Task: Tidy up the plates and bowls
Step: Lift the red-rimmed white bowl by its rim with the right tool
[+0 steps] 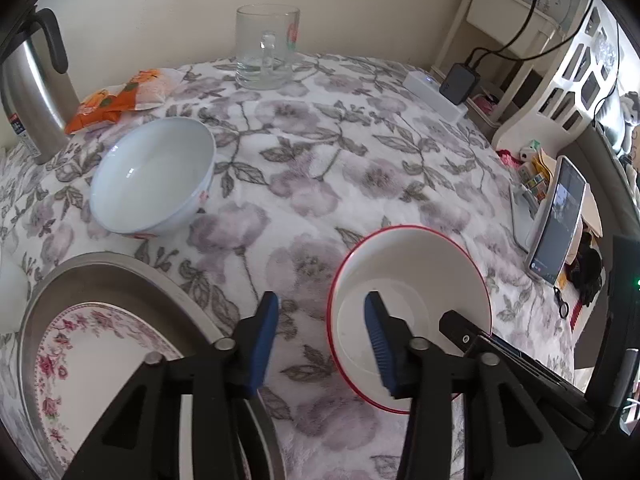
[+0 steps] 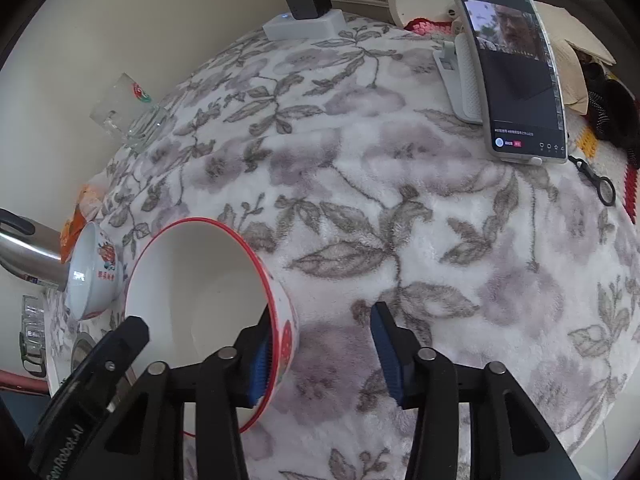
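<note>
A red-rimmed white bowl (image 1: 412,304) sits on the floral cloth; it also shows in the right wrist view (image 2: 200,292). My left gripper (image 1: 322,332) is open, straddling the bowl's left rim, one finger inside. My right gripper (image 2: 320,352) is open, its left finger inside the bowl's rim, its right finger outside. A white bowl (image 1: 154,176) with red print sits far left; it also shows in the right wrist view (image 2: 94,276). A floral plate (image 1: 92,364) lies in a metal tray (image 1: 116,276) at lower left.
A glass mug (image 1: 266,46), an orange snack bag (image 1: 116,100) and a steel kettle (image 1: 30,80) stand at the back. A phone on a stand (image 2: 516,64) and a white power strip (image 2: 304,26) are on the right side.
</note>
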### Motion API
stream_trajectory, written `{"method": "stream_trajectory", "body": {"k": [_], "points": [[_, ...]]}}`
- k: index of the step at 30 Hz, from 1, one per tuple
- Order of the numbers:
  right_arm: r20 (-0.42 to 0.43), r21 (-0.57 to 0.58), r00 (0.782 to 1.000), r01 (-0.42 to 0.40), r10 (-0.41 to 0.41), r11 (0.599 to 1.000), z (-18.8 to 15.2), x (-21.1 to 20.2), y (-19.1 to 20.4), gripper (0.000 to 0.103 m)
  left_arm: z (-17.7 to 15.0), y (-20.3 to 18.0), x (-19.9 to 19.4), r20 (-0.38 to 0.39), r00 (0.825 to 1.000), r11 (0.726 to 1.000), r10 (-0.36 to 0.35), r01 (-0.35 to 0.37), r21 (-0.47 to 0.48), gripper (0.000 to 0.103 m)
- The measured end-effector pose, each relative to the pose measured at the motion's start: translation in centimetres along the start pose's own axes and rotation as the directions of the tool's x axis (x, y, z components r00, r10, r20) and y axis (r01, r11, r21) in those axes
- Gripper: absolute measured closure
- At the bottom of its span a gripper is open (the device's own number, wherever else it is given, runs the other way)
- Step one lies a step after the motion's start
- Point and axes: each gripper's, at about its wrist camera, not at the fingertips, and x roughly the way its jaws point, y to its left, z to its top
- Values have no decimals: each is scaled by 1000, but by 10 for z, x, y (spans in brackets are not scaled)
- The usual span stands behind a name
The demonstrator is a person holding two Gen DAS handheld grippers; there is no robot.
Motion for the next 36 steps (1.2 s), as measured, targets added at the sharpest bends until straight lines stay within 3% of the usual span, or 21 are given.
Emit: {"method": "stream_trajectory", "body": {"k": [7,19,23,28,36], "points": [[-27,-4,1000,-14,14,1000,-4,11,2,61,-7,0,17,-38,999,1000,6,-7,-6,80],[-21,-32,1000,9,-10,999,-4,14,9,66,-6,-8,25,-10,999,999,38,-37,39,81],[-26,-31,1000,-14,13,999,-3,14,10,72,-5,-7,24,-5,1000,999,20,-20,35,86],[-39,-13,995,-89,89,996,-3,15,12,88,-4,-4,24,-3,1000,1000,-18,18,18,94],[-38,-31,997,-66,65,997,-4,12,15,87,0,-4,18,1,998,998,-61,61,-7,94]]}}
